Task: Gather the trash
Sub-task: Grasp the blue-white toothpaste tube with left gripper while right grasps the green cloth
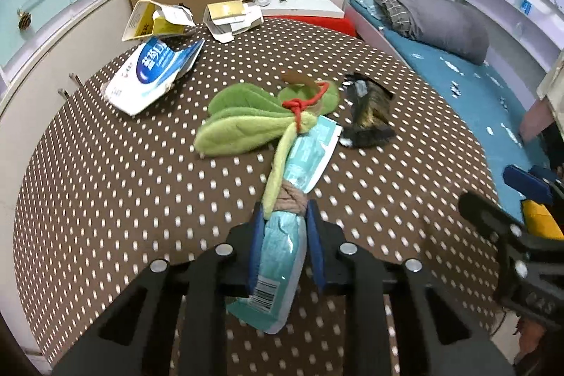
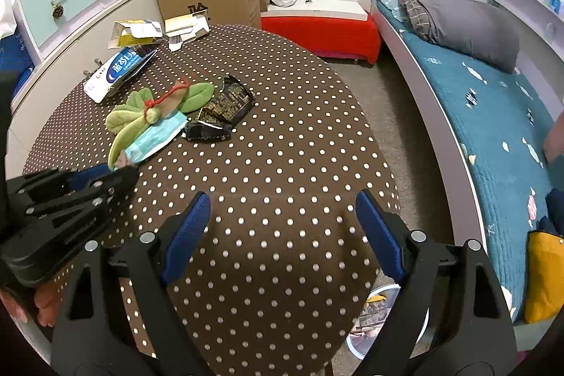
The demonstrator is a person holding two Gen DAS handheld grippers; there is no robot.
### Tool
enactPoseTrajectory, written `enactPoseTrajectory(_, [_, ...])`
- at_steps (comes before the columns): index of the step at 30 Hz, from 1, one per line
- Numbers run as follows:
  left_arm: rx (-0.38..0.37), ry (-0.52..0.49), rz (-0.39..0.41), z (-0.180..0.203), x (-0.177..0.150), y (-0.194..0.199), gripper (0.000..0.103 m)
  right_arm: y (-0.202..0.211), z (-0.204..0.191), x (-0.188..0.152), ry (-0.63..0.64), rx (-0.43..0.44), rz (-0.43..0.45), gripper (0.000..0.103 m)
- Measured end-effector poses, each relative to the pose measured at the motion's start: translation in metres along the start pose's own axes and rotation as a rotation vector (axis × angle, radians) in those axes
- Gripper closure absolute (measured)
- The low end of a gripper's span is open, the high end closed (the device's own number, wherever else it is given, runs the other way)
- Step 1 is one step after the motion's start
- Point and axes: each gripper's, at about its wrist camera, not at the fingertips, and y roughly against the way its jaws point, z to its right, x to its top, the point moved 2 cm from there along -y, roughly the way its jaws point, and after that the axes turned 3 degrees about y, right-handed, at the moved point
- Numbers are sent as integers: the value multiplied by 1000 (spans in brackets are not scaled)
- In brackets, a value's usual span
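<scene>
Left gripper (image 1: 282,235) is pinching the near end of a pale teal wrapper (image 1: 282,256), its blue pads (image 1: 255,252) pressed against both sides of the crumpled packet, which lies along the brown polka-dot table (image 1: 105,199). A green plush leaf toy (image 1: 239,122) with a red cord lies across the wrapper's far end, and a tan band sits around the wrapper just past the fingertips, so I cannot tell whether the toy is tied to it or merely resting on it. Beyond that are a dark foil packet (image 1: 370,115), a torn blue-and-white box (image 1: 155,76) and opened yellow cartons (image 1: 155,20) at the far edge. Right gripper (image 2: 282,231) hangs over bare tablecloth nearer the bed (image 2: 493,115), jaws spread wide, nothing between them. The step in hand looks like the pick-up of the first piece of trash. A round bin (image 2: 387,316) shows below the table edge in the right wrist view, seemingly the place for it. Next, the lift should be slow, watching whether the toy drags along; if it does, the free gripper could hold the toy down.
</scene>
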Motion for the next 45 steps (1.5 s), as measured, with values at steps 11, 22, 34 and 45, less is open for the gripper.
enactPoseTrajectory(11, [-41,-57,-40,-1,-55,37,77,20,1,-18,6,-4,11,20])
enactPoseTrajectory(22, [29,-77,-21,14,-54,29,81,15,6,-29,-4,-16,-23,20])
enactPoseTrajectory(34, [-54,5,-7,-20,-81,71,79,17,-18,-27,32,23,-20,20])
enactPoseTrajectory(45, [12,49,-34,-47,-115,76,74,15,-64,-28,117,80,-27,20])
